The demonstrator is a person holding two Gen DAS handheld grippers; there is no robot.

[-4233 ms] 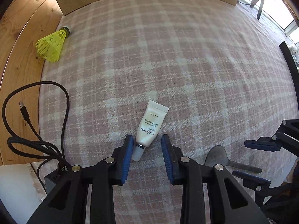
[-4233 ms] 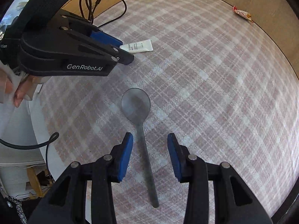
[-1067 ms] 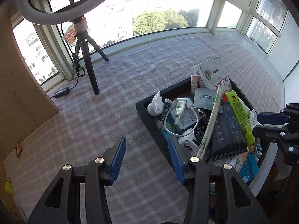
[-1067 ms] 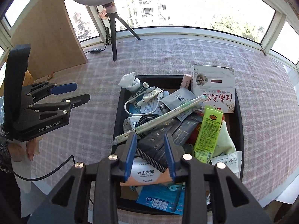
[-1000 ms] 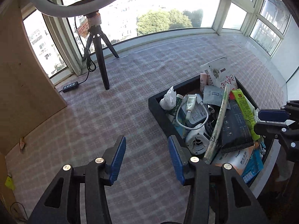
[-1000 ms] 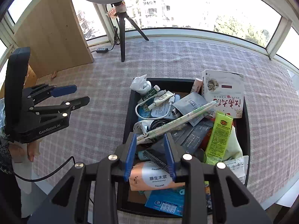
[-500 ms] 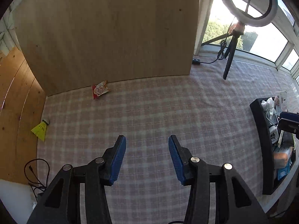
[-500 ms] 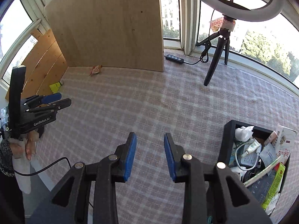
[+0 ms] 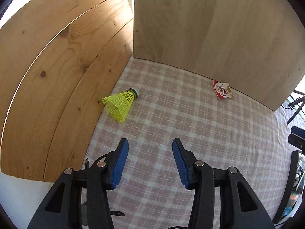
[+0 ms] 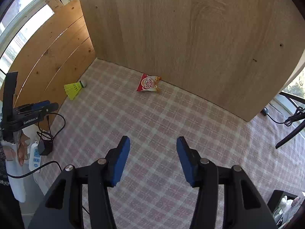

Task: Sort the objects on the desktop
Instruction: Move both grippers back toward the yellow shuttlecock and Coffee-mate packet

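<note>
A yellow shuttlecock lies on the pink checked cloth against the wooden wall on the left; it also shows in the right wrist view. A red and white Coffee mate sachet lies at the foot of the back board, also seen in the right wrist view. My left gripper is open and empty, short of the shuttlecock. My right gripper is open and empty, well short of the sachet. The left gripper shows at the left of the right wrist view.
A plywood board stands at the back and a plank wall on the left. A black tray of sorted items sits at the right edge. A black cable, charger and power strip hang off the table's left.
Both grippers have swung left, away from the black tray, and closer to the back corner. The shuttlecock and sachet are now nearer. The right gripper's jaws are wider apart.
</note>
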